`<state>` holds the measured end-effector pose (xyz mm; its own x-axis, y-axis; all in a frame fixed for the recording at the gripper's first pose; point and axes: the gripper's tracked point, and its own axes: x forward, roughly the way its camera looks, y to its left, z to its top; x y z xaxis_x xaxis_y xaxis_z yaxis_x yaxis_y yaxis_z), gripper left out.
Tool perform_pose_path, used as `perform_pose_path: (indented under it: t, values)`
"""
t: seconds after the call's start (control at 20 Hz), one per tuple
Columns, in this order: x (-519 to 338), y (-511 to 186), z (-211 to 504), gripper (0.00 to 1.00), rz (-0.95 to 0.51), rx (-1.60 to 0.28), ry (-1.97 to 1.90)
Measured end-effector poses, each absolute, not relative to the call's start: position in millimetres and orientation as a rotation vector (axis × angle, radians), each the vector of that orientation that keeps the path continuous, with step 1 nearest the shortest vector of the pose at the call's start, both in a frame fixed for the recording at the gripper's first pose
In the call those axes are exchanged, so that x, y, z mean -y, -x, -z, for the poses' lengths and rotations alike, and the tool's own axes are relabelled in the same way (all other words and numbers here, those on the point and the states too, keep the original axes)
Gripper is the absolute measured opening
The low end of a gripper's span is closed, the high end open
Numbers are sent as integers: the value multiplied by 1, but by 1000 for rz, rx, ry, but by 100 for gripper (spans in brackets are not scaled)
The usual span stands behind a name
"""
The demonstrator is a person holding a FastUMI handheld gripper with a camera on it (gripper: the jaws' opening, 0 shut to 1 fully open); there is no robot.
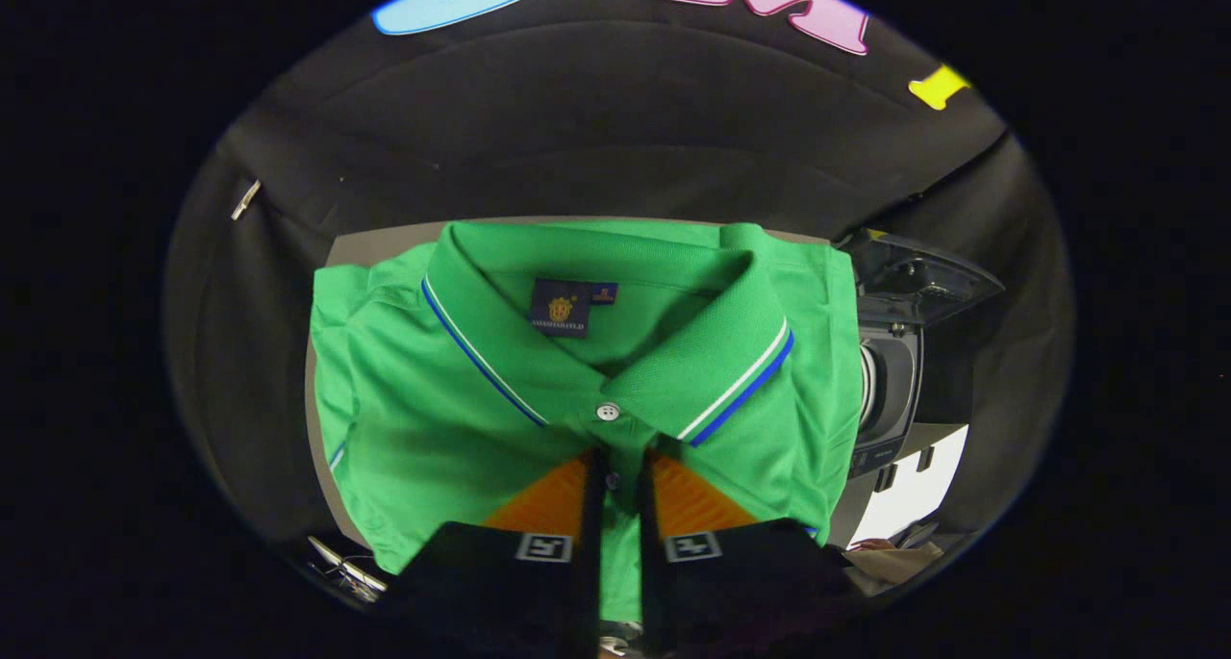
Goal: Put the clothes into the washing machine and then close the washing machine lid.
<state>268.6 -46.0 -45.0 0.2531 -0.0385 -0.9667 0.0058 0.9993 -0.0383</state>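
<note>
- The green polo shirt [452, 399] lies folded flat on the bench [385, 240], collar toward the far side, placket button near the centre.
- The claw [617, 467] sits low over the near part of the shirt, directly on the button placket, just near of the collar opening.
- The claw fingers stand close together, with a narrow strip of green fabric visible between them. Whether both fingers press on that fabric cannot be told; no fold or lift of the cloth is visible.
- The washing machine [890, 390] stands at the right of the bench, just beside the shirt's right edge. Its lid [918, 274] is raised and the drum opening faces the shirt.
- Task status, as judged: the shirt is not yet in the machine; no stage is complete.
- Remaining stages: secure a grip on the shirt, lift it clear of the bench, carry it right into the drum opening, release it, then lower the lid.
- Caution: a folded shirt may unfold and trail when lifted by one point.
</note>
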Motion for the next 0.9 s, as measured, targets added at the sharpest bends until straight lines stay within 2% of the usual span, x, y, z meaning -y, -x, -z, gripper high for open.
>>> perform_pose_path:
  t: [0.05, 0.25, 0.35, 0.7, 0.9]
  values:
    - [44, -268, 44, 18, 37, -1312, 8]
    - [48, -269, 46, 18, 43, -1274, 59]
    - [46, -272, 46, 5, 8, -1174, 99]
    - [46, -274, 36, 5, -46, -792, -16]
    - [43, -260, 25, 5, -67, -649, -13]
